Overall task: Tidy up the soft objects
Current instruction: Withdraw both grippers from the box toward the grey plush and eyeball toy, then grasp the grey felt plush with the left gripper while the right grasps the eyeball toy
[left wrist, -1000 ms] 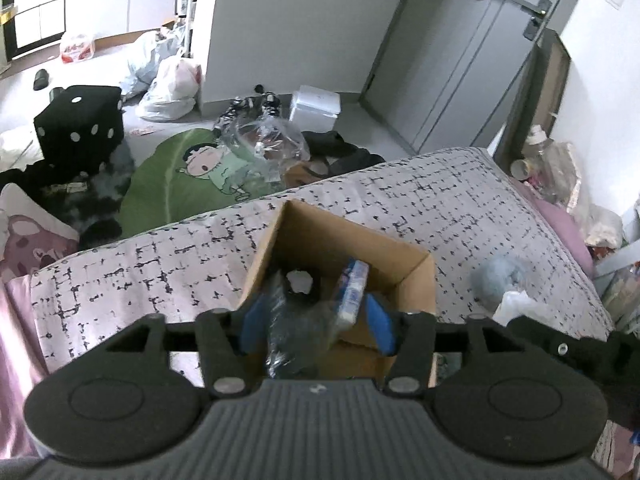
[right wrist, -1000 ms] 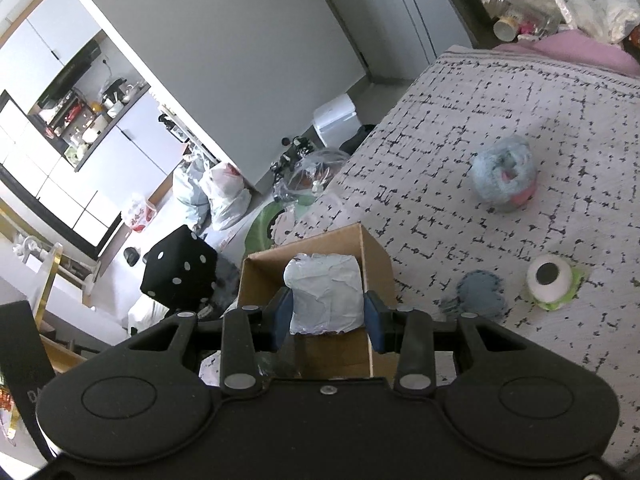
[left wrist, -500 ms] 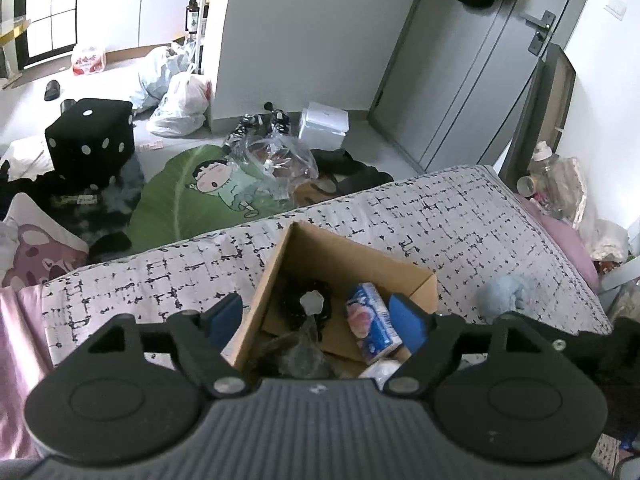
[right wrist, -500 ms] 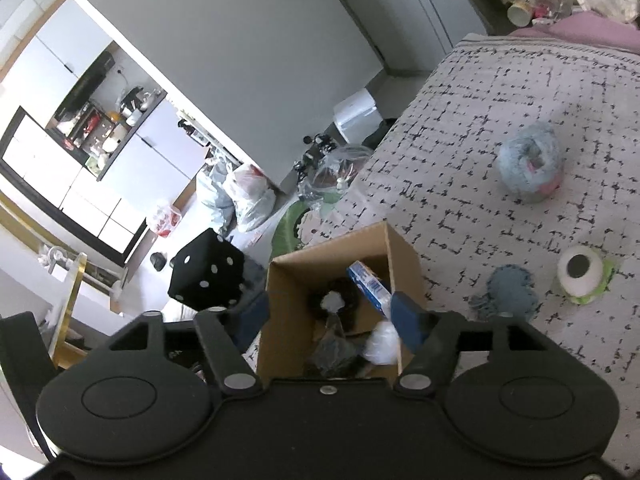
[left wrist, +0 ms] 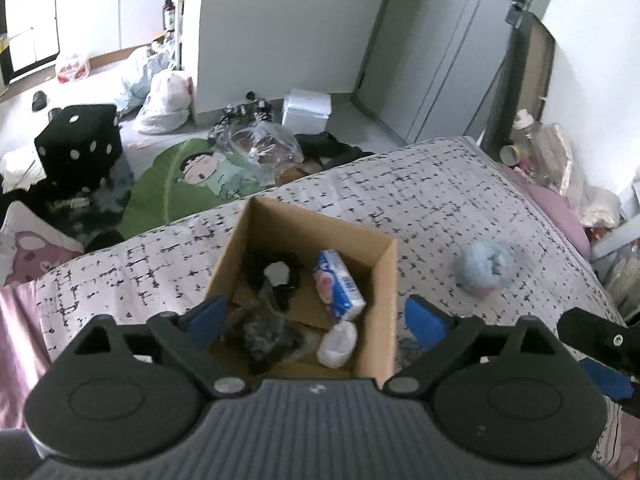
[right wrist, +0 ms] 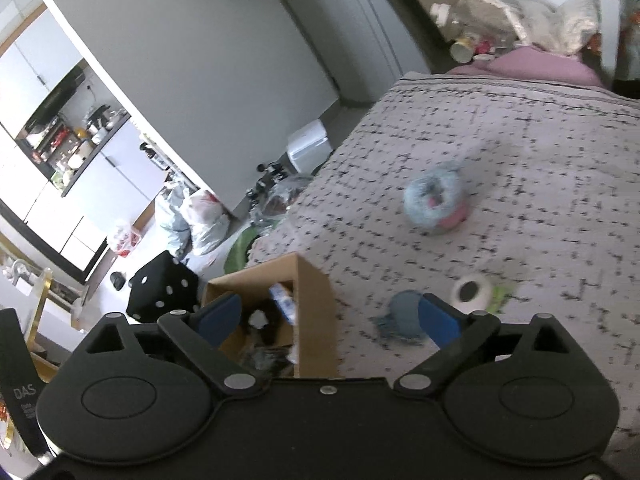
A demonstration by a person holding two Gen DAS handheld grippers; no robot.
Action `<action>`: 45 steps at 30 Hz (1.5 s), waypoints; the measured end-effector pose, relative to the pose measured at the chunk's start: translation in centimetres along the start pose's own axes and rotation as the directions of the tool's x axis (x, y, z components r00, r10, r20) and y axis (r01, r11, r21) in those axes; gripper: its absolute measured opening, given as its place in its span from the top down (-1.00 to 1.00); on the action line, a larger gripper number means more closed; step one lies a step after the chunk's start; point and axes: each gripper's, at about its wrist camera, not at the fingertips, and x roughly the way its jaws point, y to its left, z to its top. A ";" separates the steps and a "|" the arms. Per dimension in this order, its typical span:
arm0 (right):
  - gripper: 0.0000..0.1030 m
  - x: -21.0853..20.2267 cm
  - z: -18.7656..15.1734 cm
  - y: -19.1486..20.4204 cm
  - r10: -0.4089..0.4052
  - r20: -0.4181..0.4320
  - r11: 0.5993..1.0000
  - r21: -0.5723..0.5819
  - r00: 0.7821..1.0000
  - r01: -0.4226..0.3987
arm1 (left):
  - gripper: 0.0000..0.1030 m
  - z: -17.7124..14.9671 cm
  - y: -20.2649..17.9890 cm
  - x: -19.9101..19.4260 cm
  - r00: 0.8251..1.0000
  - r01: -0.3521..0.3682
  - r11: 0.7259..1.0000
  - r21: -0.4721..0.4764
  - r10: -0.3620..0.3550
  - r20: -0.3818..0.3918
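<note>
Both grippers, left and right, have just spread wide and empty above the cardboard box; next, approach the blue plush ball on the bedspread squarely.

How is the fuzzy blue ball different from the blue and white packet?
The fuzzy blue ball is round and fluffy; the blue and white packet is boxy and smooth. The ball lies on the bed cover, but the packet leans tilted inside the cardboard box. Both are partly blue, with some pink.
</note>
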 end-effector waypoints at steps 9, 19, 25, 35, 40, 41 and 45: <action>-1.00 -1.9 0.4 -4.4 -0.040 0.017 0.999 0.020 0.999 0.040 | -0.99 -0.6 -3.1 -1.2 0.998 0.042 0.999 0.035 -0.043 0.041; -1.00 -0.9 0.7 -8.4 -0.053 0.002 0.999 0.003 0.999 0.053 | -0.99 -1.1 -5.4 -1.0 0.997 0.068 0.997 0.030 -0.069 0.040; -1.00 0.3 0.3 -10.9 -0.042 -0.021 0.995 0.087 0.999 0.043 | -0.99 -1.9 -7.1 0.5 0.998 0.055 0.997 0.048 -0.055 -0.006; -0.98 2.5 0.3 -13.9 -0.001 -0.046 0.978 0.207 0.999 0.011 | -0.99 -2.5 -11.1 2.9 0.999 -0.006 0.991 0.132 0.011 -0.037; -0.72 4.6 0.4 -15.1 0.056 -0.086 0.963 0.268 0.995 -0.031 | -0.99 -2.2 -12.4 4.9 0.997 0.004 0.992 0.124 0.006 -0.076; -0.67 5.0 0.4 -15.2 0.064 -0.096 0.960 0.277 0.993 -0.035 | -0.99 -2.2 -12.4 5.2 0.996 0.011 0.993 0.115 -0.001 -0.085; -0.46 6.6 0.2 -16.4 0.079 -0.126 0.947 0.319 0.989 -0.035 | -0.97 -2.5 -13.0 6.7 0.993 0.023 0.996 0.086 -0.013 -0.114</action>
